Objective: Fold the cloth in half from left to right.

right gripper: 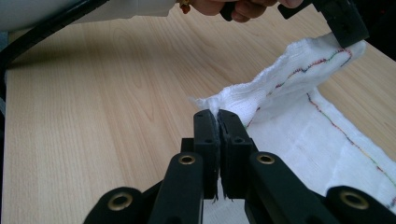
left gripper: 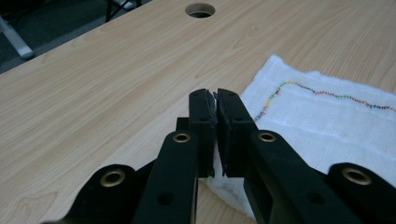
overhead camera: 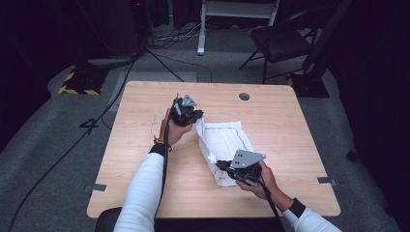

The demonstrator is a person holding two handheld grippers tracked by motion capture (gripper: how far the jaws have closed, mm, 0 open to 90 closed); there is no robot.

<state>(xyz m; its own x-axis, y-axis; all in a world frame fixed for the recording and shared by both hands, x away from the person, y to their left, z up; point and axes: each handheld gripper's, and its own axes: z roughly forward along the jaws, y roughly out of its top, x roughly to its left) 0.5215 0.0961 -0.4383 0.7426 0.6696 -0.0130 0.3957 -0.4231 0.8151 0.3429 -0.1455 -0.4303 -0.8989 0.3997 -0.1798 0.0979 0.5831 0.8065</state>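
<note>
A white cloth (overhead camera: 227, 142) with a coloured stitched line lies on the wooden table (overhead camera: 145, 145), its left edge lifted. My left gripper (overhead camera: 197, 121) is shut on the cloth's far left corner. In the left gripper view the jaws (left gripper: 215, 100) are pressed together with white cloth (left gripper: 327, 121) below and to their right. My right gripper (overhead camera: 220, 165) is shut on the near left corner. In the right gripper view its jaws (right gripper: 217, 116) pinch a bunched edge of the cloth (right gripper: 289, 121), and the lifted fold runs up to the other gripper at the upper right.
A round cable hole (overhead camera: 244, 96) sits near the table's far edge. Beyond the table stand a dark chair (overhead camera: 280, 41) and a yellow-and-black striped base (overhead camera: 77, 82), with cables on the grey floor. Bare wood lies left and right of the cloth.
</note>
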